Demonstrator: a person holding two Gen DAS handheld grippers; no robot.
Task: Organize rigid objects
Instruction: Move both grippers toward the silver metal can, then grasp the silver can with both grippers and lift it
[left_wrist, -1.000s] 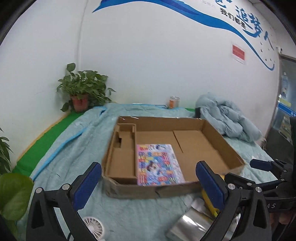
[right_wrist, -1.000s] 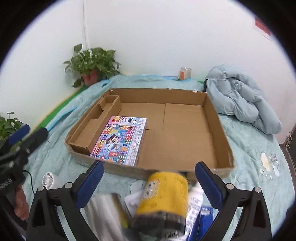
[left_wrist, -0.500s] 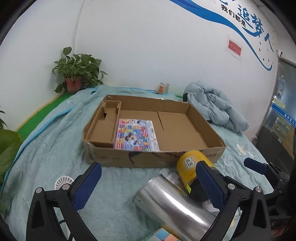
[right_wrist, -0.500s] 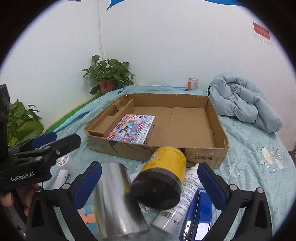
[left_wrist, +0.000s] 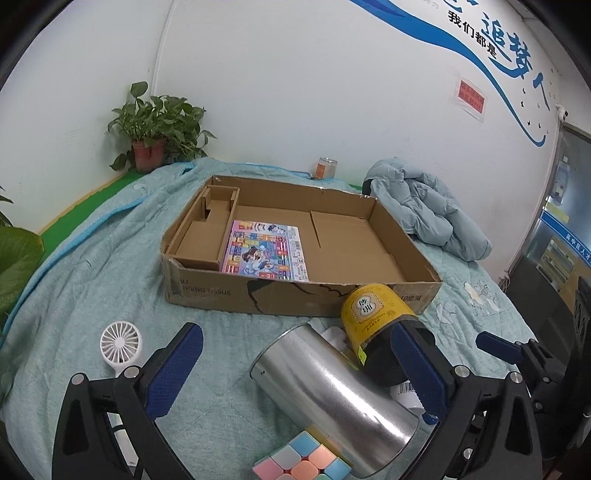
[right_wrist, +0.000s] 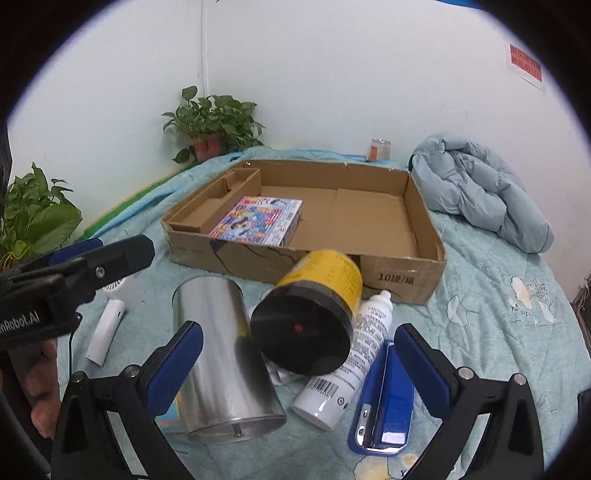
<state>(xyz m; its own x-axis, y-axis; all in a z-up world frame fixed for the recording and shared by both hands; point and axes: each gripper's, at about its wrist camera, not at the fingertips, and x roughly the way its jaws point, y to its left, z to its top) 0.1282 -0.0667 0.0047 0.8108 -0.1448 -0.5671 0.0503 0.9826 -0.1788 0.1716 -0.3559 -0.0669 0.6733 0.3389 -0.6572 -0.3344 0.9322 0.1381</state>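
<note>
Yellow jar (right_wrist: 321, 295) lay on its side on the bed, black lid toward camera, long axis toward cardboard box (right_wrist: 402, 275), probably touching it. Both grippers (left_wrist: 295, 365) (right_wrist: 295, 358) empty, jaws apart.

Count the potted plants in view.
2: one potted plant in the far corner by the wall, another leafy plant at the left edge, its pot out of view. More may sit outside the frame.
</note>
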